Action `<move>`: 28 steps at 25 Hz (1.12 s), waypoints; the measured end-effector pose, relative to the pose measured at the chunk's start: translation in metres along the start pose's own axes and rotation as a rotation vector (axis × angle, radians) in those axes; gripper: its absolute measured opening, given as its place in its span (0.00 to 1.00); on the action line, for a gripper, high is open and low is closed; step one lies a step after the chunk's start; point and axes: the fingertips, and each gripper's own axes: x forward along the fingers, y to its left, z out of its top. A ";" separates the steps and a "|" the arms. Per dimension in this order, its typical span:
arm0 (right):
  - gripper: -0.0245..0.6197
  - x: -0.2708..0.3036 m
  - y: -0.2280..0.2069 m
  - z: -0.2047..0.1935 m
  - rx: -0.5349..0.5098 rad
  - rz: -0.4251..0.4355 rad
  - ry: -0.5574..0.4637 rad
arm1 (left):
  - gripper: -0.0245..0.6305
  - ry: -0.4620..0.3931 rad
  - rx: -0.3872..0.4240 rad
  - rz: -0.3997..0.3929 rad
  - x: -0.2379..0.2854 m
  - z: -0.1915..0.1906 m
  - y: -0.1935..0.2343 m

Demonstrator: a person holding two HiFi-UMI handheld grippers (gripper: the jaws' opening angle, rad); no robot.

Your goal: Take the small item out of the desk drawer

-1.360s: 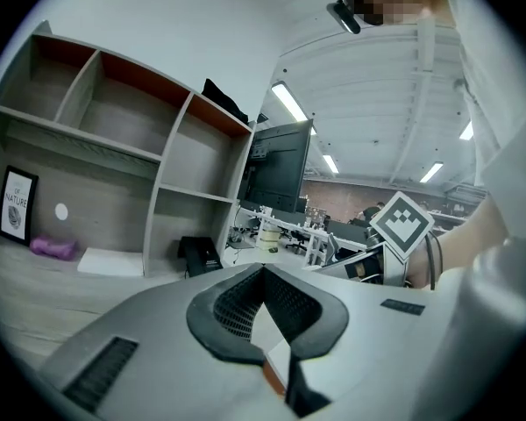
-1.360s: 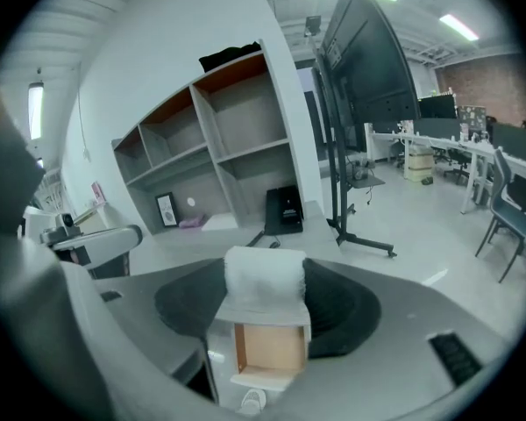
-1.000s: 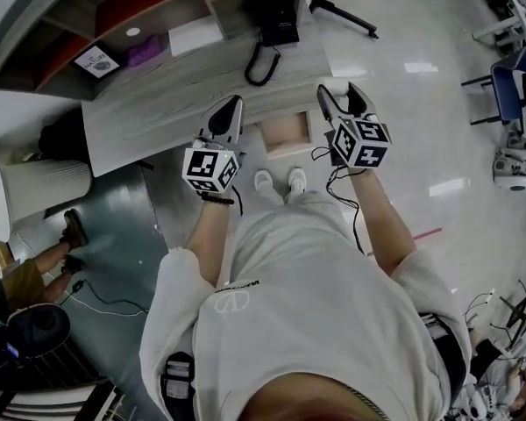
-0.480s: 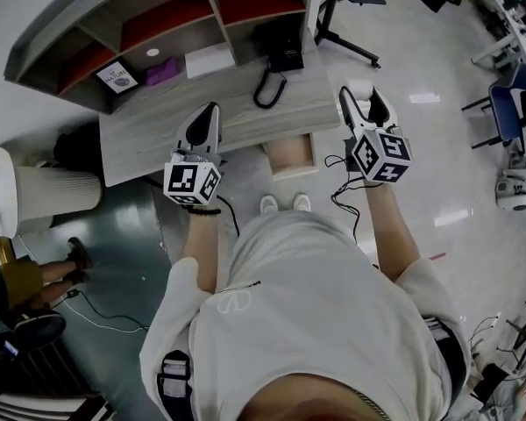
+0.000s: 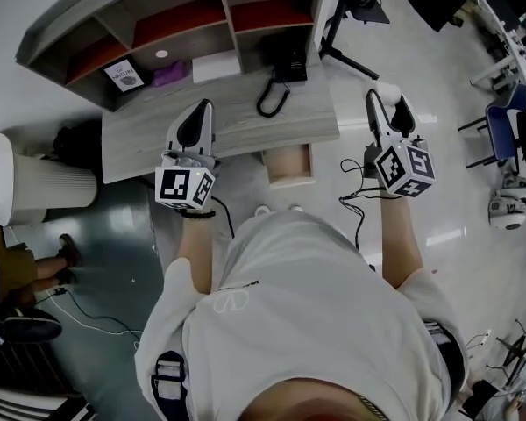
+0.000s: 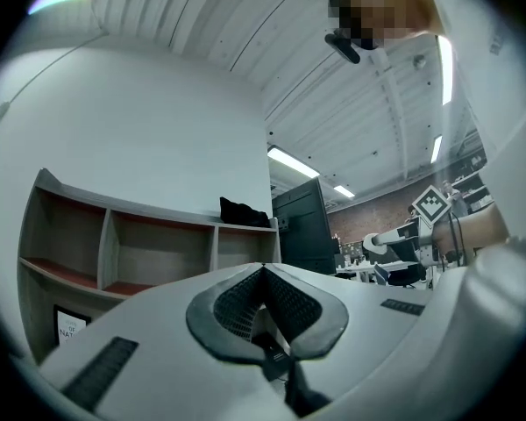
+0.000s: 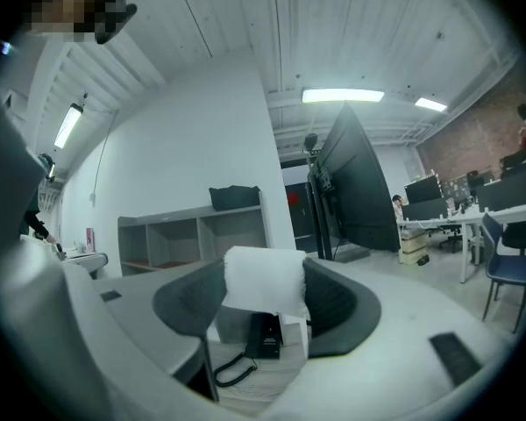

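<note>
Off the right end of the surface (image 5: 232, 117), the right hand-held gripper (image 5: 388, 105) is raised over the shiny floor (image 5: 438, 209), pointing away from the person. Its jaws are pinching a small white item (image 7: 263, 281), a pale, soft-looking block held between the two dark pads with its upper part standing clear above them. The item is therefore outside the drawer (image 5: 289, 163), which is pulled out from the near edge of the surface, to the left of this hand-held gripper and lower in the scene, with its light wooden inside showing.

The left hand-held gripper (image 6: 263, 272) hovers over the left part of the surface, well apart from the right one. Its jaws are pressed together, the ribbed pads meeting at the tip with nothing between them.

On the far side of the surface stands a shelf unit (image 5: 184, 24) with open compartments. In front of it lie a black telephone (image 5: 287, 62) with a coiled cord, a white box (image 5: 215, 66), a purple object (image 5: 168, 74) and a small card with print (image 5: 125, 74). A white ribbed bin (image 5: 44, 191) stands on the floor to the left of the surface.
</note>
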 end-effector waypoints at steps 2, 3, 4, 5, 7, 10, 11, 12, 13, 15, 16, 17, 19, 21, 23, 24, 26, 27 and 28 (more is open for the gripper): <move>0.45 -0.003 -0.001 0.007 0.000 -0.004 -0.016 | 0.04 -0.004 0.011 0.013 -0.004 0.005 0.006; 0.45 -0.004 -0.002 0.011 0.000 -0.006 -0.023 | 0.04 -0.006 0.016 0.020 -0.007 0.008 0.009; 0.45 -0.005 -0.002 0.015 0.000 -0.007 -0.032 | 0.04 -0.009 0.020 0.027 -0.010 0.010 0.012; 0.45 -0.006 -0.002 0.020 -0.003 -0.007 -0.041 | 0.04 -0.010 0.025 0.032 -0.012 0.013 0.015; 0.45 -0.007 -0.001 0.028 -0.012 -0.007 -0.059 | 0.04 -0.006 0.039 0.040 -0.015 0.015 0.020; 0.45 -0.006 -0.001 0.033 -0.014 -0.011 -0.073 | 0.04 -0.002 0.040 0.056 -0.016 0.013 0.027; 0.45 -0.005 -0.001 0.033 -0.011 -0.013 -0.074 | 0.04 -0.002 0.038 0.058 -0.016 0.012 0.029; 0.45 -0.005 -0.001 0.032 -0.007 -0.014 -0.074 | 0.04 -0.001 0.037 0.058 -0.015 0.011 0.029; 0.45 -0.004 -0.001 0.030 -0.002 -0.014 -0.072 | 0.04 -0.001 0.037 0.057 -0.015 0.010 0.029; 0.45 -0.004 -0.002 0.026 0.008 -0.016 -0.069 | 0.04 0.001 0.034 0.055 -0.013 0.009 0.027; 0.45 -0.005 -0.002 0.024 0.014 -0.017 -0.068 | 0.04 0.001 0.031 0.055 -0.013 0.009 0.026; 0.45 -0.005 -0.002 0.022 0.021 -0.016 -0.068 | 0.04 0.002 0.027 0.057 -0.013 0.007 0.026; 0.45 -0.006 -0.002 0.018 0.038 -0.012 -0.067 | 0.04 0.001 0.018 0.062 -0.015 0.004 0.028; 0.45 -0.008 -0.004 0.015 0.046 -0.016 -0.063 | 0.04 0.001 0.013 0.064 -0.016 0.003 0.028; 0.45 -0.010 -0.006 0.013 0.050 -0.023 -0.060 | 0.04 0.000 0.012 0.064 -0.017 0.004 0.028; 0.45 -0.010 -0.007 0.011 0.051 -0.026 -0.058 | 0.04 0.001 0.013 0.062 -0.017 0.004 0.028; 0.45 -0.011 -0.008 0.008 0.057 -0.031 -0.054 | 0.04 0.005 0.018 0.060 -0.018 0.004 0.028; 0.45 -0.012 -0.009 0.006 0.060 -0.034 -0.052 | 0.04 0.007 0.019 0.059 -0.019 0.004 0.028; 0.45 -0.014 -0.009 0.005 0.064 -0.036 -0.052 | 0.04 0.008 0.019 0.059 -0.019 0.004 0.028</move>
